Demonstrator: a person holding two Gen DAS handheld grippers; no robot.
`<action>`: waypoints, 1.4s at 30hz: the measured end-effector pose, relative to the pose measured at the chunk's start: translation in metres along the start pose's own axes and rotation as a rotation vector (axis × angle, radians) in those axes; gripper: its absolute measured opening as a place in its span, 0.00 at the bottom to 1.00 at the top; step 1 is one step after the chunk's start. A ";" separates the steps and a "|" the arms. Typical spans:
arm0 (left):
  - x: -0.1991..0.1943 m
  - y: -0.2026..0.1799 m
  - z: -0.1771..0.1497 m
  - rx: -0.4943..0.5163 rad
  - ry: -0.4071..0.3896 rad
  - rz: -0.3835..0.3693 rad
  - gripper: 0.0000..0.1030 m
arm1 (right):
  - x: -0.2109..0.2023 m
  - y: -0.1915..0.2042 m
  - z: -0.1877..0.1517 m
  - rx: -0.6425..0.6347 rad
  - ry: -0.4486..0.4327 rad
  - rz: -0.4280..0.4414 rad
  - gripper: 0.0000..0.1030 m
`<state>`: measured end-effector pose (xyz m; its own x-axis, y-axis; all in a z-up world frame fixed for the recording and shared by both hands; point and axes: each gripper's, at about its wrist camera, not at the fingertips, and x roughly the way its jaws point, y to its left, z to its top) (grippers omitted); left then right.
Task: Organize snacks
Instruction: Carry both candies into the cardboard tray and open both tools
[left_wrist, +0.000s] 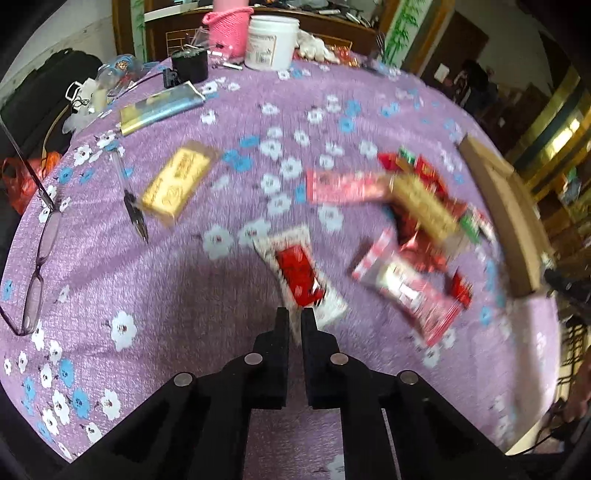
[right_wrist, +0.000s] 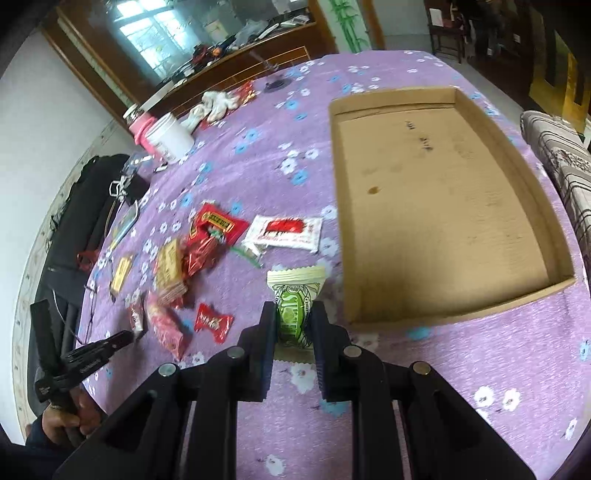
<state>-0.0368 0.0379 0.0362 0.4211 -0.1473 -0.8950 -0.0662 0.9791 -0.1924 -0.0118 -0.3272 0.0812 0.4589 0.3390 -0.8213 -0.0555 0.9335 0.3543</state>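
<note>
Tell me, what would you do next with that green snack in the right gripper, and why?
Probably carry it over the cardboard tray and let go. The right gripper is already shut on the green snack packet and holds it above the tablecloth, the tray sits just beside it with nothing in it, and the other snacks lie loose on the cloth.

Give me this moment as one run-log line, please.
left gripper: shut on white-and-red packet | right gripper: shut on green snack, beside box | cardboard box: empty
</note>
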 end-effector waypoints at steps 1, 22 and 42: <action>0.000 0.000 0.003 -0.006 0.004 -0.007 0.14 | -0.001 -0.002 0.002 -0.001 -0.005 -0.003 0.17; 0.016 -0.027 0.008 0.058 -0.026 0.101 0.19 | 0.020 -0.085 0.019 0.072 0.020 -0.142 0.17; -0.031 -0.124 0.034 0.298 -0.070 -0.142 0.18 | -0.035 -0.067 -0.033 0.091 0.067 -0.108 0.17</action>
<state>-0.0109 -0.0745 0.1015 0.4687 -0.2857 -0.8359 0.2605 0.9489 -0.1782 -0.0532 -0.3975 0.0718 0.3974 0.2470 -0.8838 0.0726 0.9516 0.2986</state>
